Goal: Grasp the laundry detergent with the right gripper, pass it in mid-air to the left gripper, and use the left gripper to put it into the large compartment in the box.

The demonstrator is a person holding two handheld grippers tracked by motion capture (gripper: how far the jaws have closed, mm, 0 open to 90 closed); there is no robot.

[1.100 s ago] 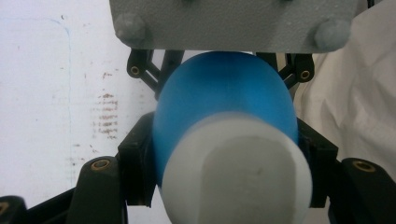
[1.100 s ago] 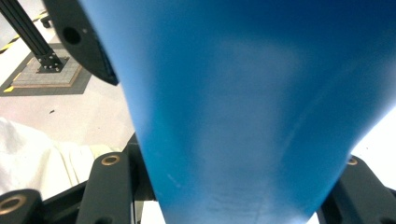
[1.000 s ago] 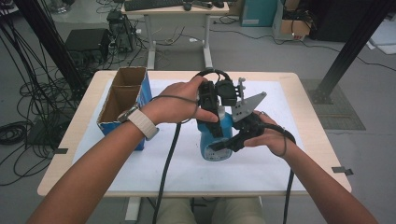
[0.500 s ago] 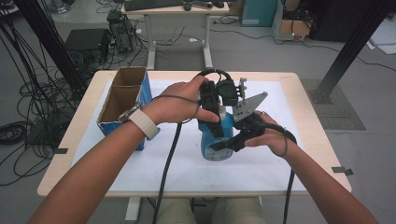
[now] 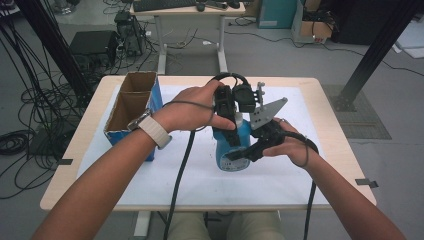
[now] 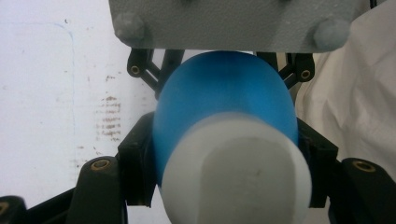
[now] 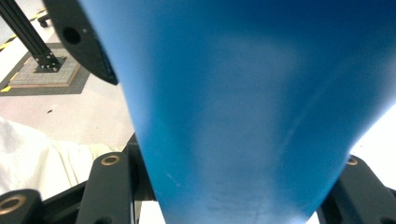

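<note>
- On the left of the high view we see a cardboard box [image 5: 131, 107] with blue sides, open at the top, standing on the white sheet [image 5: 280, 175] that covers the tabletop [image 5: 332, 125].
- Just right of the box, our left hand [image 5: 187, 107], with a watch at the wrist, holds the left tool [image 5: 230, 131] above a blue bottle [image 5: 234, 146].
- The bottle stands upright near the middle of the tabletop, well apart from the box.
- From above, the left tool reaches down at the bottle's top; we cannot tell its grip from that view.
- The left tool's own view looks straight down on the bottle [image 6: 224, 107]: a white cap [image 6: 236, 170] fills the near part, with the blue shoulder behind it.
- In that same view the black jaws sit tight against both sides of the bottle just under the cap, so the left tool [image 6: 226, 154] is closed on the bottle's upper part.
- Below the bottle that view also shows the right tool's linkage and grey plate, and brown stains on the white sheet.
- Right of the bottle in the high view, our right hand [image 5: 290, 145] brings the right tool [image 5: 241, 154] in from the side, low on the bottle's body.
- The right tool's view is mostly blue bottle wall [image 7: 252, 116], very close and blurred.
- Its jaws [image 7: 224, 186] stand on either side of the wall and pressed against it, so the right tool grips the bottle.
- That view also catches floor and a black frame post far off at its upper left.
</note>
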